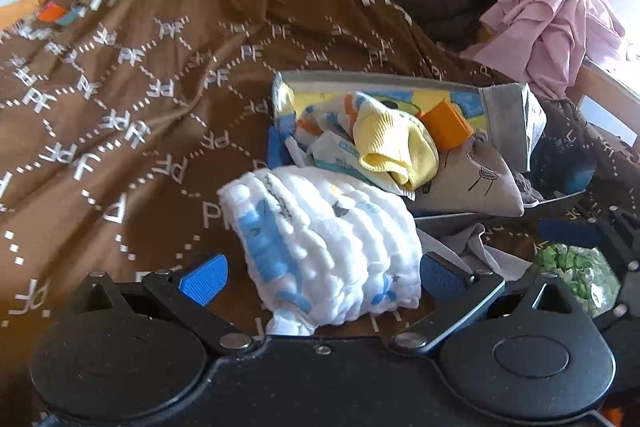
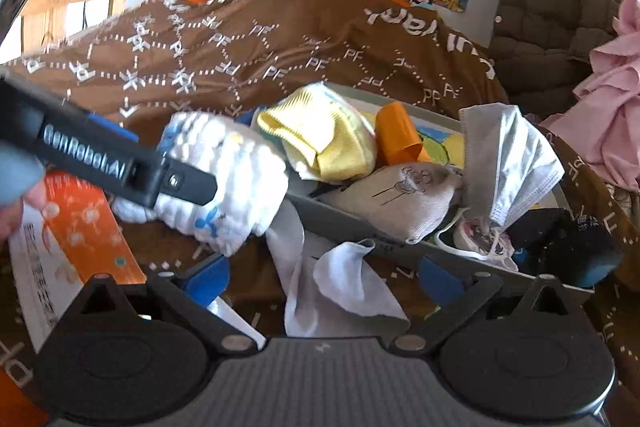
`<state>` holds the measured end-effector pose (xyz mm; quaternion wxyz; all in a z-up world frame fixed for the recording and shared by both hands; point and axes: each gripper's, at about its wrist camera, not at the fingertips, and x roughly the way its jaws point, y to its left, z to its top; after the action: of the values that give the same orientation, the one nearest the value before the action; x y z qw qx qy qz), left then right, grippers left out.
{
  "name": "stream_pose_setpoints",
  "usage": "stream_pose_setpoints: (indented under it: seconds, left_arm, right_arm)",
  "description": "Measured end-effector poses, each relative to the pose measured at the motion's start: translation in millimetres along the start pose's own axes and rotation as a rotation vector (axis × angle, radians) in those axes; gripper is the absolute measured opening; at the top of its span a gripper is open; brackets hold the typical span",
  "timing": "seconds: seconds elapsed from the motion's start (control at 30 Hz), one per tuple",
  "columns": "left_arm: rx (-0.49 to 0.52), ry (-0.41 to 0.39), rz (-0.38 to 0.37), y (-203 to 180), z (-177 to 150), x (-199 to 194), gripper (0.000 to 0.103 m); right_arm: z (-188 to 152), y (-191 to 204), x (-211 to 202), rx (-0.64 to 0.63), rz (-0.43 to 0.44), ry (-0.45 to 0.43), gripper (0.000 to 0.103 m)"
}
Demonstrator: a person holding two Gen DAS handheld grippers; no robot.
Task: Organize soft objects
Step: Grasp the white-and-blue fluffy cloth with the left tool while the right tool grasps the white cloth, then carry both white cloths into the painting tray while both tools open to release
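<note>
Gripping nothing yet on the left: left gripper (image 1: 320, 277) has its blue pads spread wide on either side of the white quilted cloth (image 1: 328, 247), which sits between them on the brown blanket (image 1: 120, 107). Can't tell whether the pads touch the fabric.

Right gripper (image 2: 324, 281) is also spread apart, empty, hovering over a white tissue-like cloth (image 2: 344, 287) just outside the grey tray (image 2: 348, 223).

Right view shows the left gripper's arm crossing in front of the quilted cloth, near the tray's left end.

Tray contents, piled:
- yellow ribbed cloth (image 1: 394, 147) on top, middle
- orange piece (image 1: 446, 125) beside it
- beige sock (image 1: 472, 183) with a printed drawing, near edge
- grey face mask (image 2: 504, 163) draped over the right end

Pink garment (image 1: 556, 23) lies well apart, far right. Orange-and-white booklet (image 2: 80, 239) lies left of the tray.
</note>
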<state>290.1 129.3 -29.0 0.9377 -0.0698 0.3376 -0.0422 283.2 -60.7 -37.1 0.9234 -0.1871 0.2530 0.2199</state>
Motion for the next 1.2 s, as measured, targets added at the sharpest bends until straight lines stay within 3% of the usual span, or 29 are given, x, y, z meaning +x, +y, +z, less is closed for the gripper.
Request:
stream_pose_setpoints:
  seconds: [0.07, 0.13, 0.23, 0.3, 0.47, 0.57, 0.63, 0.73, 0.8, 0.83, 0.9, 0.93, 1.2]
  left_arm:
    - [-0.010, 0.044, -0.020, 3, 3, 6, 0.102]
    - [-0.023, 0.098, -0.040, 5, 5, 13, 0.102]
    - [-0.043, 0.202, -0.092, 10, 11, 26, 0.099]
    - [-0.057, 0.223, -0.104, 13, 11, 30, 0.096]
    - [-0.089, 0.221, -0.104, 21, 12, 34, 0.084]
    - [-0.100, 0.220, -0.101, 24, 13, 36, 0.072]
    - [-0.097, 0.215, -0.099, 25, 13, 36, 0.058]
    - [-0.097, 0.203, -0.093, 27, 15, 33, 0.042]
    - [-0.094, 0.190, -0.107, 28, 16, 31, 0.035]
    - [-0.086, 0.181, -0.112, 27, 16, 29, 0.032]
    - [-0.068, 0.159, -0.109, 24, 16, 24, 0.030]
    - [-0.061, 0.148, -0.108, 23, 15, 22, 0.029]
    - [-0.027, 0.072, -0.093, 19, 12, 0, 0.024]
  right_arm:
    - [-1, 1, 3, 0.001, 0.007, 0.008, 0.101]
    - [-1, 1, 6, 0.008, 0.028, 0.021, 0.090]
    - [-2, 4, 8, -0.002, 0.029, 0.029, 0.085]
    - [-2, 5, 10, -0.007, 0.022, 0.040, 0.082]
    - [0, 10, 17, -0.047, -0.025, 0.084, 0.073]
    - [2, 15, 20, -0.071, -0.035, 0.099, 0.066]
    - [4, 17, 22, -0.070, -0.031, 0.109, 0.055]
    - [5, 20, 23, -0.067, -0.020, 0.121, 0.048]
    - [5, 18, 22, -0.058, -0.010, 0.126, 0.040]
    - [4, 17, 22, -0.055, -0.014, 0.130, 0.030]
    - [1, 15, 21, -0.052, -0.033, 0.135, 0.027]
    - [0, 13, 21, -0.047, -0.035, 0.138, 0.020]
    - [-3, 10, 12, -0.024, -0.045, 0.098, 0.004]
